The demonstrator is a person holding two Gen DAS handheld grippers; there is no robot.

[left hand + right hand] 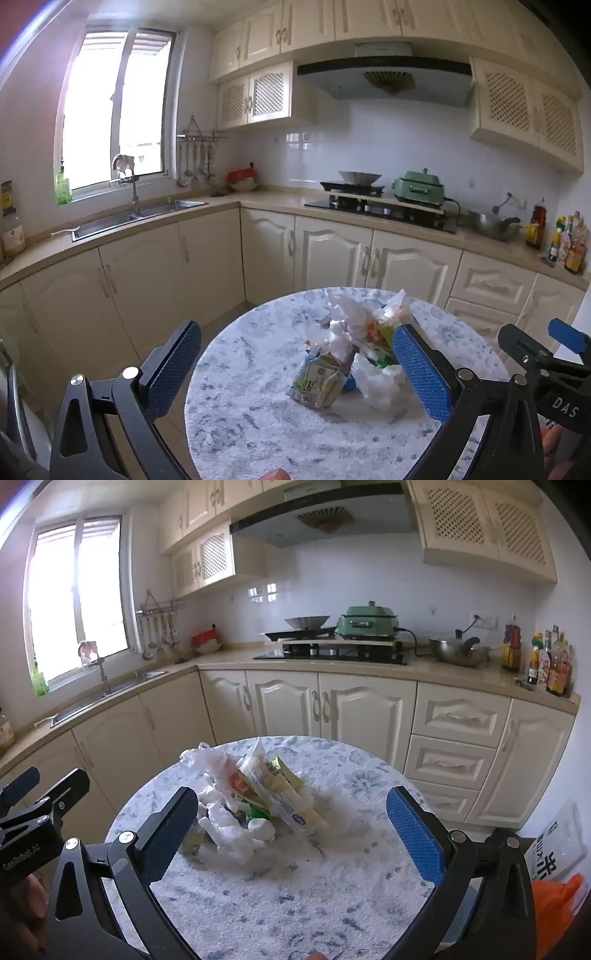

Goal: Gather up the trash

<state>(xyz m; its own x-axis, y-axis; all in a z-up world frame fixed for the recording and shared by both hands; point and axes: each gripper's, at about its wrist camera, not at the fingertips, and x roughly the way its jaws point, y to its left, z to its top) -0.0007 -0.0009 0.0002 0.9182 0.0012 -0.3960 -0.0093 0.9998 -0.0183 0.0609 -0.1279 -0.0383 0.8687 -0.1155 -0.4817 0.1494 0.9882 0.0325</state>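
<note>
The kitchen lay around me, cream cabinets (354,709) along the counter and the sink (136,218) under the window, and in front of me stood the round marble table (295,897). On its far half sat the trash pile (251,805), nearer my left side than my right. My left gripper (295,373) was spread wide with nothing in it, the pile lying beyond and between its fingers, its right pad just in front of the wrappers. My right gripper (291,834) was likewise spread and empty, the heap off toward its left finger. The pile looked light and soft: crumpled white tissue (236,834), a clear plastic bag (210,764), a long snack packet (288,805) and a small printed pouch (317,384). I judged the films slippery and apt to slide out, the tissue apt to tear or shed. I reckoned the best hold was a thick bunched fold, or the packet across its width, not a loose edge.
</note>
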